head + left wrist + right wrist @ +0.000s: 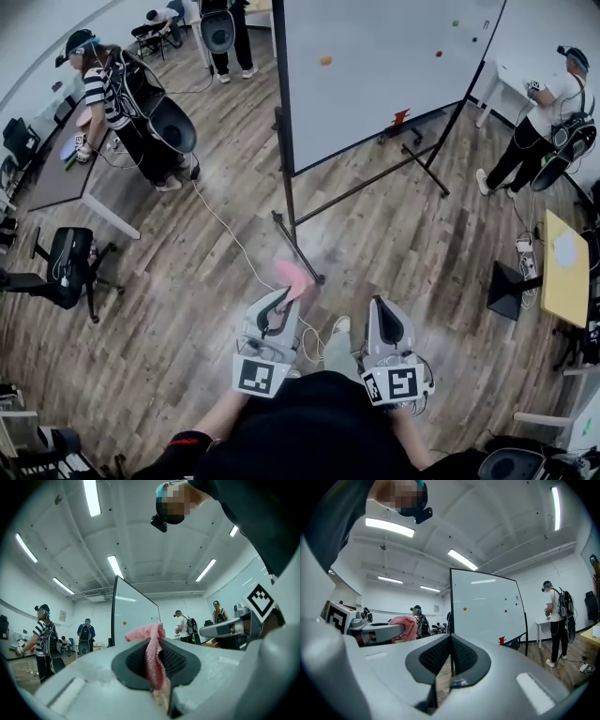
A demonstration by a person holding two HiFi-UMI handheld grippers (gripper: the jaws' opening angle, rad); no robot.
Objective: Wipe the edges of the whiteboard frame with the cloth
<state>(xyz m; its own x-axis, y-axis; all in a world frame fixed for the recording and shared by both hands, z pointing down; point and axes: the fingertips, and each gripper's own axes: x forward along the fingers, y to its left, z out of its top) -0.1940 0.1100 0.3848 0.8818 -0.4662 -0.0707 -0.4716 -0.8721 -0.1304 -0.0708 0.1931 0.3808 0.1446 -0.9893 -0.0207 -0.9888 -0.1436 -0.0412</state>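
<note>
The whiteboard [384, 66] stands ahead on a black wheeled frame, its left upright [284, 122] nearest me. In the left gripper view the board [136, 620] shows behind the jaws; in the right gripper view the board [487, 606] fills the middle. My left gripper [284, 298] is shut on a pink cloth [292, 276], which sticks up between the pads [152, 660]. My right gripper [386, 314] is shut with nothing in it, jaws pressed together [451, 656]. Both are held low in front of me, well short of the board. A red eraser [400, 116] sits on the tray.
A person in a striped shirt [103, 94] stands at a table on the left. Another person [544, 122] stands at the right. An office chair [66, 267] is at left, a yellow table [567, 267] at right. A white cable [230, 234] runs across the wood floor.
</note>
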